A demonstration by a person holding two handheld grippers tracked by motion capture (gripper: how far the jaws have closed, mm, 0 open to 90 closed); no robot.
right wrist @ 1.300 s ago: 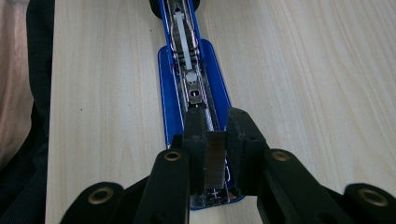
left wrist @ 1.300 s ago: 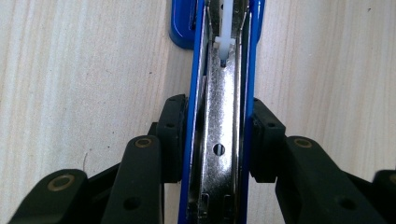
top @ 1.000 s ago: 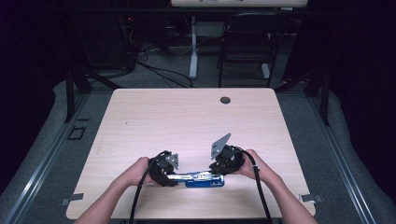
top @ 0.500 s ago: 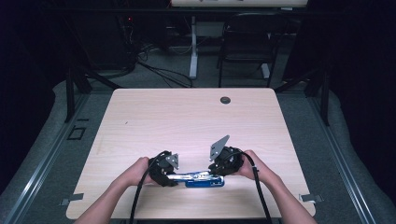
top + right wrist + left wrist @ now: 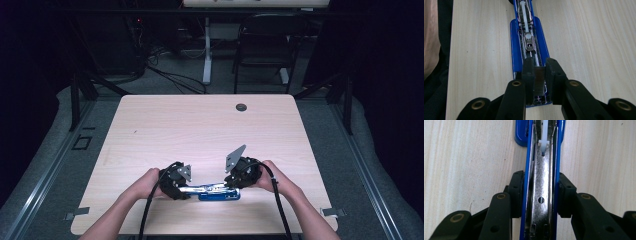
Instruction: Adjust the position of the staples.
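A blue stapler (image 5: pixel 212 193) lies opened out flat near the table's front edge, between my two grippers. In the left gripper view, my left gripper (image 5: pixel 541 192) is shut on the stapler (image 5: pixel 541 170), its pads pressing the blue side walls around the metal channel. In the right gripper view, my right gripper (image 5: pixel 539 72) is shut on a strip of staples (image 5: pixel 539 81), held just above the near end of the stapler's (image 5: pixel 515 45) open magazine. From above, the left gripper (image 5: pixel 186 188) and right gripper (image 5: pixel 231 184) face each other along the stapler.
The light wooden table (image 5: pixel 200 130) has a black round grommet (image 5: pixel 241 107) near its far edge. A person's hands (image 5: pixel 145 182) come in from the front edge. Beyond the table stand a chair (image 5: pixel 262 45) and cables on the floor.
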